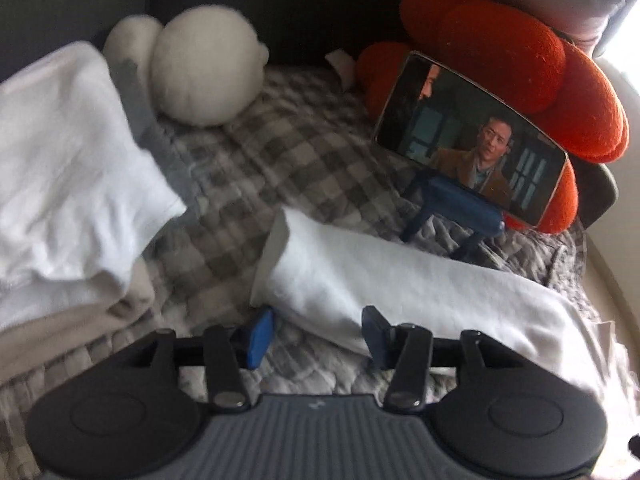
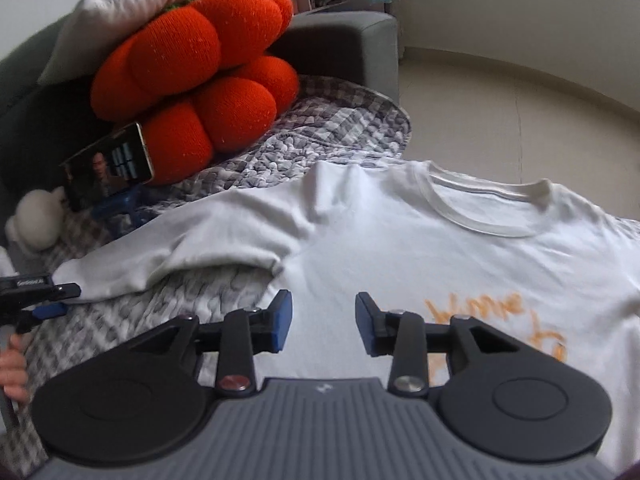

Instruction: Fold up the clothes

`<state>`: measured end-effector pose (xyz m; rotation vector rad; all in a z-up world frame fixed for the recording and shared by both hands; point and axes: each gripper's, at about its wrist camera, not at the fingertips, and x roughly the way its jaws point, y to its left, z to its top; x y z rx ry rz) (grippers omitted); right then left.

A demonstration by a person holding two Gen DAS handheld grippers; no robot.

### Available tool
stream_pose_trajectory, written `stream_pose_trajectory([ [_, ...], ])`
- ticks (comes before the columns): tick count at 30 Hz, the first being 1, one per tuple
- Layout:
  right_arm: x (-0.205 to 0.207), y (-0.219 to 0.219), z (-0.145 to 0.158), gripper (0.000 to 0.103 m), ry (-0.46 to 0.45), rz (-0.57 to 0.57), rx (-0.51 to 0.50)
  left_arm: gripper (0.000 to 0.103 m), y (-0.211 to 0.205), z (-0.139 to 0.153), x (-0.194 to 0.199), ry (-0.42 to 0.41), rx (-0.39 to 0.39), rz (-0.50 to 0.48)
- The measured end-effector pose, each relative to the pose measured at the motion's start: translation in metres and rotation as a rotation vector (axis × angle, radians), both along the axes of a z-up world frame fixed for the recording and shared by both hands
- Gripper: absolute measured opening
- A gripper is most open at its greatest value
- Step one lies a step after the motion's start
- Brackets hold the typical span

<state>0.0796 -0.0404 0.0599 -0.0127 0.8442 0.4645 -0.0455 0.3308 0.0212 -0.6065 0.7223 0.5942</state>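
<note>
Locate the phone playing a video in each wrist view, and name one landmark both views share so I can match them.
Left wrist view: the phone stands upper right, tilted on a blue stand, leaning against the orange cushion.
Right wrist view: the phone sits at the left edge, mid-height, seen nearly edge-on, below the same cushion.
Shared landmark: the orange cushion; also the white T-shirt sleeve.

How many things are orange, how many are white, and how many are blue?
Orange: 1, the pumpkin cushion.
White: 4, the T-shirt, folded pile, round plush, pillow.
Blue: 1, the phone stand.
Total: 6
</note>
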Motion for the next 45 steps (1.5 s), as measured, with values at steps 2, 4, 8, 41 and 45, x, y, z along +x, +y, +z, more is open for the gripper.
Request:
stream_pose_trajectory([
  [2, 0.008, 0.01, -0.004, 0.039, -0.016, -0.009, -0.007, 0.048, -0.004, -0.001, 0.002, 0.002, 0.036, 0.013],
  [4, 0.017, 0.016, -0.006, 0.039, -0.038, -0.027, -0.001, 0.047, -0.008, -0.001, 0.004, 0.017, 0.068, 0.016],
  [8, 0.032, 0.031, -0.016, 0.039, -0.04, -0.055, 0.011, 0.047, -0.02, 0.003, 0.001, 0.043, 0.127, 0.001],
  [41, 0.013, 0.061, -0.034, 0.039, -0.117, -0.055, -0.047, 0.029, -0.016, -0.006, 0.018, 0.051, 0.136, 0.129],
  [45, 0.011, 0.063, -0.033, 0.039, -0.112, -0.055, -0.041, 0.007, -0.014, -0.001, 0.015, 0.047, 0.156, 0.114],
])
